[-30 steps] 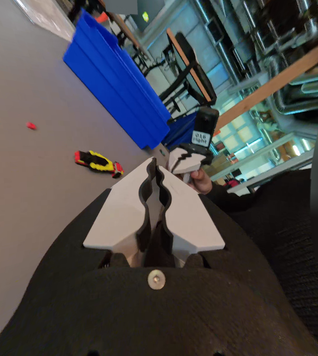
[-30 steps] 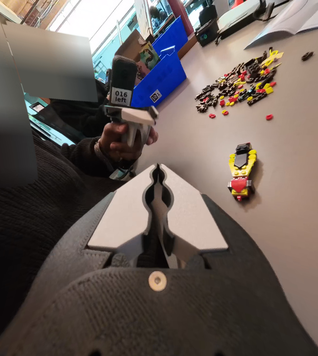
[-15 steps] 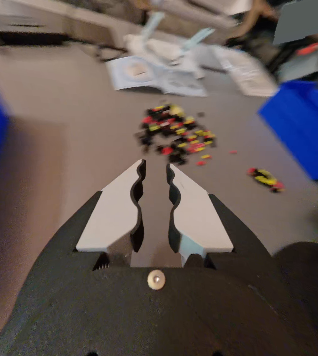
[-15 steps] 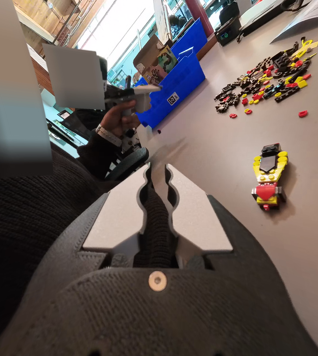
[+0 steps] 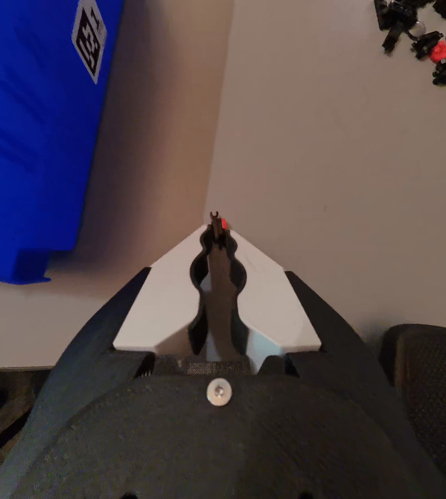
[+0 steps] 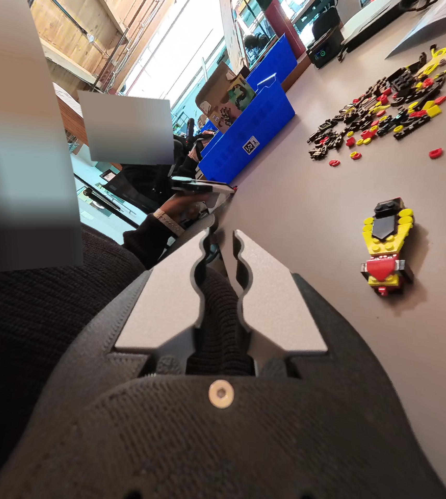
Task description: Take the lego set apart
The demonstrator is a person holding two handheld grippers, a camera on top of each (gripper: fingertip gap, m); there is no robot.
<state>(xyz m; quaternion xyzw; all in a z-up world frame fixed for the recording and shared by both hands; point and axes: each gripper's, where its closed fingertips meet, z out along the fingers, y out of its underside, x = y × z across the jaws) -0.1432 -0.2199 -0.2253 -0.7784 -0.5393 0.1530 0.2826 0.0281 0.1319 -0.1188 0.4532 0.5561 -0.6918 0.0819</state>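
Observation:
My left gripper (image 5: 217,229) is shut on a small black-and-red lego piece (image 5: 217,220) that sticks out of its tips, low over the grey table beside the blue bin. It also shows in the right wrist view (image 6: 231,189), held by a hand. My right gripper (image 6: 220,235) is open and empty, off the table's near edge over a dark sleeve. The yellow, red and black lego model (image 6: 386,243) lies on the table to the right of the right gripper. A pile of loose pieces (image 6: 378,113) lies farther back, and its edge shows in the left wrist view (image 5: 432,40).
A blue bin (image 5: 27,135) with a sticker stands on the table left of the left gripper; it shows in the right wrist view (image 6: 248,135) with a cardboard box (image 6: 224,100) behind it. Papers and a black device (image 6: 321,54) lie at the table's far end. One gripper's finger ends stand about 40 centimetres off the other's.
My left gripper swung from facing the right gripper down to the table, opened, then shut on the small piece by the blue bin. My right gripper opened and has stayed open.

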